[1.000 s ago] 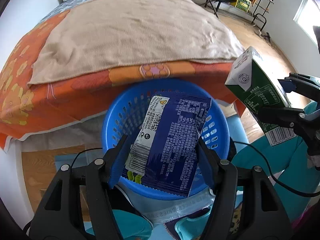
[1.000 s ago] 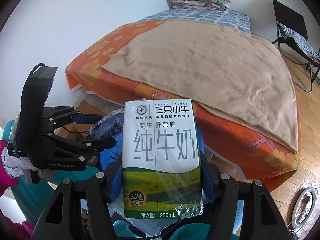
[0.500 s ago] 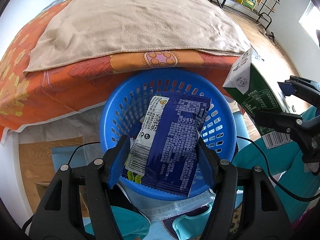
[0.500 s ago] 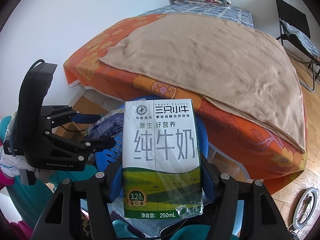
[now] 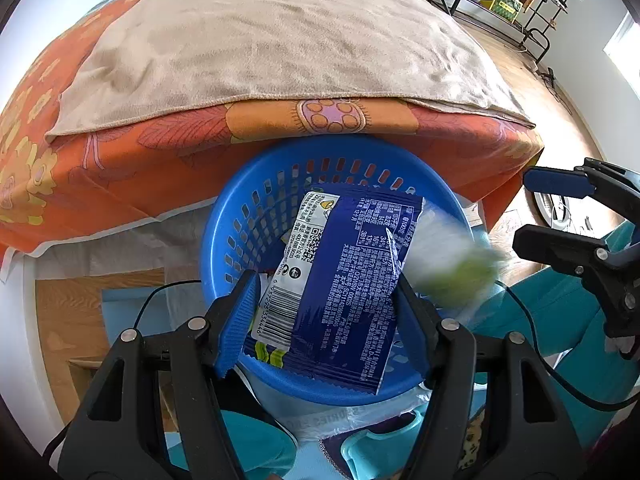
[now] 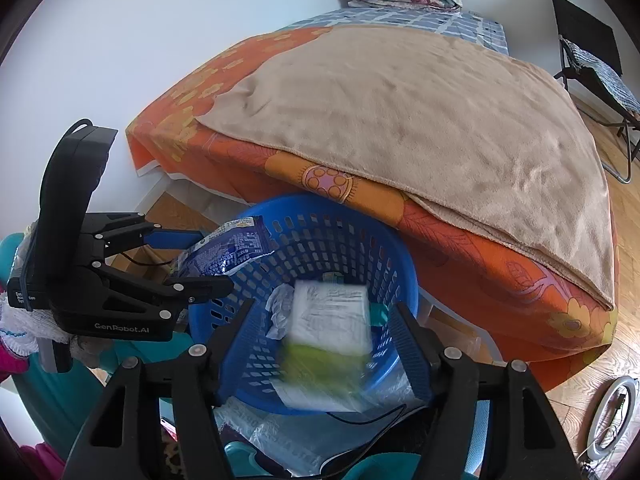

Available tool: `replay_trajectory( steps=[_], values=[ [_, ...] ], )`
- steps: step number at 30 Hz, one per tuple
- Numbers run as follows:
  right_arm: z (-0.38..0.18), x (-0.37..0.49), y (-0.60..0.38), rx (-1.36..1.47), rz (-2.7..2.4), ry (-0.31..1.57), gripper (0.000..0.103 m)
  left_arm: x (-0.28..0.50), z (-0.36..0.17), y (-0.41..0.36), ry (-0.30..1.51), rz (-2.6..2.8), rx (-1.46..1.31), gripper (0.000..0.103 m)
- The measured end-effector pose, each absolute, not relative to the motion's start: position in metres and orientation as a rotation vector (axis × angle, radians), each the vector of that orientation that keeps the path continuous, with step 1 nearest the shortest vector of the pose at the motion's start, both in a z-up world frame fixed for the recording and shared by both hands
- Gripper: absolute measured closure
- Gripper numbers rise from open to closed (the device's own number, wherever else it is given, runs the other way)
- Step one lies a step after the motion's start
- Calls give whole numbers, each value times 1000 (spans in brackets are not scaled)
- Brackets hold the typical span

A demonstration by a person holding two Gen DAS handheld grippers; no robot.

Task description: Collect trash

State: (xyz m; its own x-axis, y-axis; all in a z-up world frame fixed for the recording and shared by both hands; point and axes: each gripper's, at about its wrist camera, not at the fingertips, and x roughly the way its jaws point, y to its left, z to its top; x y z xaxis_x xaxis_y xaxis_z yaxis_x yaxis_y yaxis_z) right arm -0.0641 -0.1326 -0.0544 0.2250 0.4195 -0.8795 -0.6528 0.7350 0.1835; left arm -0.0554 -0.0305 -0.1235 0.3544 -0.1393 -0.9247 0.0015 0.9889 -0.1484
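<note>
My left gripper (image 5: 326,320) is shut on a dark blue snack wrapper (image 5: 344,280) and holds it over the round blue basket (image 5: 240,216). My right gripper (image 6: 326,344) is open and empty above the basket (image 6: 344,224). The milk carton (image 6: 328,332) is blurred and falling from between its fingers into the basket; it also shows blurred in the left wrist view (image 5: 452,256). A crumpled white tissue (image 6: 280,304) lies inside the basket. The left gripper with the wrapper (image 6: 228,252) shows at the left of the right wrist view.
The basket stands against a bed with an orange floral sheet (image 5: 120,160) and a tan blanket (image 5: 260,32). A folding chair (image 6: 592,64) is at the far right. A ring light (image 6: 612,416) lies on the wood floor. Teal items and plastic bags lie below the grippers.
My right gripper has opened and let go of the milk carton, which now drops into the basket. Both grippers have moved closer over the basket. The left still holds the wrapper.
</note>
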Motion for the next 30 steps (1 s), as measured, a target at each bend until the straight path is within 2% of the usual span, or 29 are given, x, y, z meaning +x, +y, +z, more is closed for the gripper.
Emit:
replay_trajectory(
  steps=[30],
  values=[
    [-42, -60, -137, -210, 734, 1087, 29, -52, -112, -25, 1183, -79, -161, 36]
  ],
)
